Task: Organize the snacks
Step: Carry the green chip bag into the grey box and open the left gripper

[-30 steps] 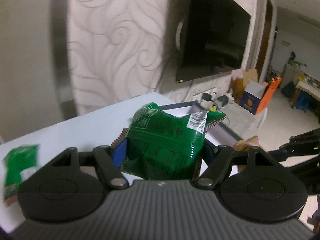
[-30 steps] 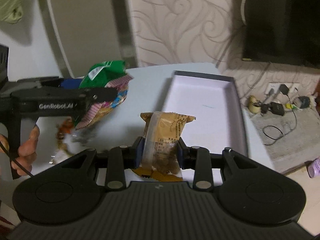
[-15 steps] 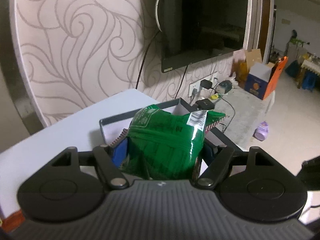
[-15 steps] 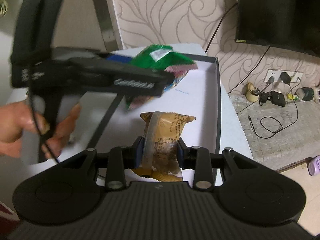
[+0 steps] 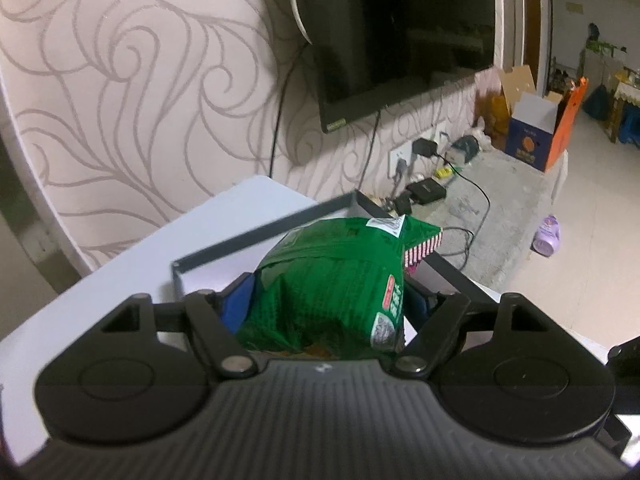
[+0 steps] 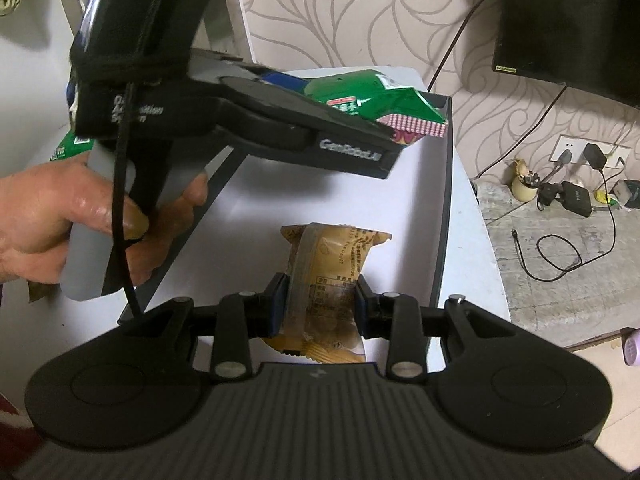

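Snacks | left gripper clamps green bag, right gripper clamps yellow pack, both over box | risk: grippers may collide, bag may fall outside box

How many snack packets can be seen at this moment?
3. A green packet in the left hand-held gripper, a tan packet in the right hand-held gripper over the box, a green one on the table behind the hand. Others may be hidden.
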Demonstrator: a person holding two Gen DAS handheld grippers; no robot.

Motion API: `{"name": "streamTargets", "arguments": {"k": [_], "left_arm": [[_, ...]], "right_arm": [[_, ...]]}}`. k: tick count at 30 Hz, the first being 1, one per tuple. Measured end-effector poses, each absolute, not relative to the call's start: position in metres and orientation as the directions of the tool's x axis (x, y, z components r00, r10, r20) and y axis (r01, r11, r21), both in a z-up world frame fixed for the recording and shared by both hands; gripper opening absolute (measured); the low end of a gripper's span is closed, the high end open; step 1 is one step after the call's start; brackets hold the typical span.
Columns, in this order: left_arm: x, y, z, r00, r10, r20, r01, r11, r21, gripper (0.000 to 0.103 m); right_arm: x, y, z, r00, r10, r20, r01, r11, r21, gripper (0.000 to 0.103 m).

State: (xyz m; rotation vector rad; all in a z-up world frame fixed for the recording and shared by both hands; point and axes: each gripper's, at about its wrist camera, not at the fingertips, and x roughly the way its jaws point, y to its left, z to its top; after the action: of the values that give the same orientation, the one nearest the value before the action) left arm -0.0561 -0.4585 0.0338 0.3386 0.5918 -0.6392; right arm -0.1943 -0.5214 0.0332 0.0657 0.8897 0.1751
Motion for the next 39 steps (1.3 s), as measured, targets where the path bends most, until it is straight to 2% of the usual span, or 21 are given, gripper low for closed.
{"name": "streamTargets", "arguments": {"k": [3,7,17,30,35,37,39], "left_arm": [[-0.054,-0.461,0.031,0.634,-0.451,-0.628,0.647,0.754,0.112,0.078],[-0.057,-0.457,0.034,0.644,-0.469,-0.604,0.645,0.758,0.099,0.083],[-0.066,-0.438,0.044,0.636,-0.525,-0.566,0.647,0.763,0.020,0.083],[-0.072,-0.411,0.036,0.613,-0.520,-0.595,0.634,0.773,-0.022,0.083],[-0.075,-0.402,0.033,0.618,-0.513,-0.596,0.623,0.781,-0.026,0.083],[-0.075,-0.397,0.032,0.619,-0.509,-0.598,0.618,0.785,-0.028,0.083],[-0.076,-0.393,0.031,0.620,-0.500,-0.605,0.613,0.790,-0.025,0.083]], "right_arm": [[-0.193,-0.520,0.031,0.613,0.181,-0.769,-0.126,0.983,0.130,0.039],[-0.192,-0.520,0.029,0.608,0.176,-0.774,-0.122,0.984,0.128,0.039],[-0.188,-0.517,0.024,0.609,0.168,-0.775,-0.099,0.986,0.136,0.040],[-0.193,-0.501,0.025,0.608,0.180,-0.773,-0.129,0.983,0.128,0.040],[-0.192,-0.503,0.023,0.607,0.151,-0.780,-0.084,0.988,0.126,0.040],[-0.193,-0.500,0.022,0.605,0.142,-0.783,-0.082,0.990,0.116,0.042],[-0.193,-0.496,0.021,0.592,0.139,-0.794,-0.093,0.990,0.104,0.050]]}}
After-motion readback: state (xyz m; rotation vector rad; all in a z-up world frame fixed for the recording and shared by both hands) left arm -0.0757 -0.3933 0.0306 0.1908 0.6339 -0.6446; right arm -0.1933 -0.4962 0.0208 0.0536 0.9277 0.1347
